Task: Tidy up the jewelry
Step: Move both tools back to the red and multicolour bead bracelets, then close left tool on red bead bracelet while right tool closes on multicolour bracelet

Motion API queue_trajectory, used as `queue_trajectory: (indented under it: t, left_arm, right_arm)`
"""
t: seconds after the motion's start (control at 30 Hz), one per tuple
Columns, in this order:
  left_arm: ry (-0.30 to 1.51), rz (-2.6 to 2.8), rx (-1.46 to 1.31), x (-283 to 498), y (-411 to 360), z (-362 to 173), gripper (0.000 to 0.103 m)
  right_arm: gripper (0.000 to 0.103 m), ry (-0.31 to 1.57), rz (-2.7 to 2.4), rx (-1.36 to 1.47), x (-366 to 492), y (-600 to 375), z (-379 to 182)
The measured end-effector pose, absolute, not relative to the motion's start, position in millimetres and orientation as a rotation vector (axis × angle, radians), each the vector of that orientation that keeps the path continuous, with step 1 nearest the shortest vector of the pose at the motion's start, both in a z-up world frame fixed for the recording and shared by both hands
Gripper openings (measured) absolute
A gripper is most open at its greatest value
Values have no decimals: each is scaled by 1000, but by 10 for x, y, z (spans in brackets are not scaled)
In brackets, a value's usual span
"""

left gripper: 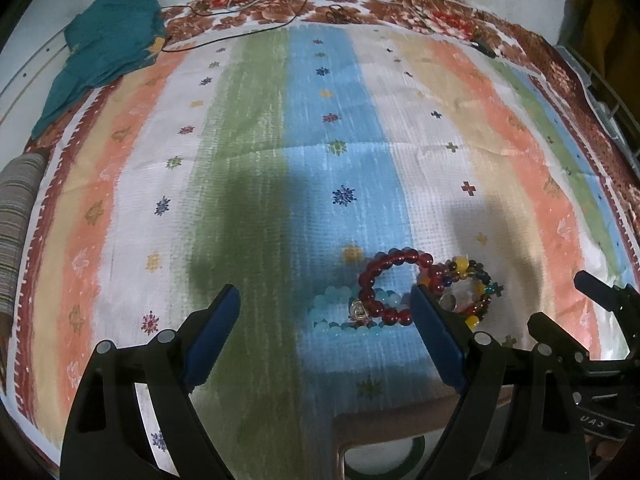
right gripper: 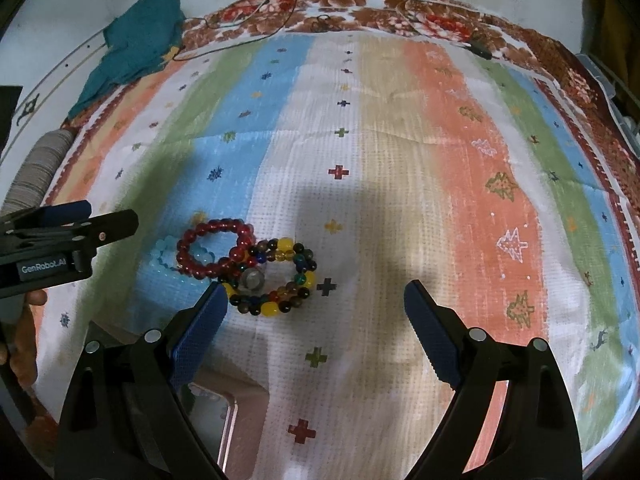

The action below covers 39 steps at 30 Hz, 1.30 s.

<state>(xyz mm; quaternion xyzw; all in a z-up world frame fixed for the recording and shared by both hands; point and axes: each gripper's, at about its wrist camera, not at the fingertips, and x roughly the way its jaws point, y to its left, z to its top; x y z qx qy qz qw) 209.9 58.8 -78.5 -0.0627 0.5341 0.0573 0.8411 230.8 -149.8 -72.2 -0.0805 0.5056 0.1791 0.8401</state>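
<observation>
Striped cloth (left gripper: pixel 344 168): covers nearly the whole frame in both views, in bands of green, blue, white, cream and orange with small crosses and flowers, edged by a brown floral border along the top.
Teal fabric (left gripper: pixel 108 40): bunched in the upper left of the frame, lying over the cloth's corner.
Striped roll (left gripper: pixel 16 224): a grey-brown roll at the left edge, beside the cloth's border.
Black cord (left gripper: pixel 240 20): thin and looping across the floral border at the top centre.
Left tongs (left gripper: pixel 326 300): wide open with nothing between them, low in the left wrist view; the right blue pad (left gripper: pixel 436 340) sits in front of the bracelet pile, hiding part of it.
Right tongs (right gripper: pixel 314 294): wide open and holding nothing, low in the right wrist view; the left pad (right gripper: pixel 200 332) is just beside the multicoloured bracelet's near edge.
Bracelet pile: lower right of centre in the left view, left of centre in the right view, lying on the cloth's blue and white bands.
Multicoloured bracelet (right gripper: pixel 298 276): yellow, dark and blue beads, coiled around a clear round piece (right gripper: pixel 253 279).
Red bracelet (right gripper: pixel 212 246): dark red beads, overlapping the multicoloured one and the pale one.
Pale blue bracelet (left gripper: pixel 332 300): partly under the red one, on the blue band.
</observation>
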Motion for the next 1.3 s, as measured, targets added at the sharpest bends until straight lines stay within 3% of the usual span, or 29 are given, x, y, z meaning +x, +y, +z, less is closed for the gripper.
queue_trajectory:
  t: [0.57, 0.93, 1.3]
  left_arm:
    - [1187, 45, -105, 2387, 476, -1020, 85]
    - [1244, 7, -98, 2587, 467, -1210, 80]
    - [1285, -12, -83, 2694, 437, -1366, 67]
  right_arm:
    - [90, 1117, 353, -175, 2510, -1466, -894]
    - [90, 1167, 363, -165, 2659, -1427, -1026]
    - [67, 1210, 376, -188, 2704, -1344, -1171]
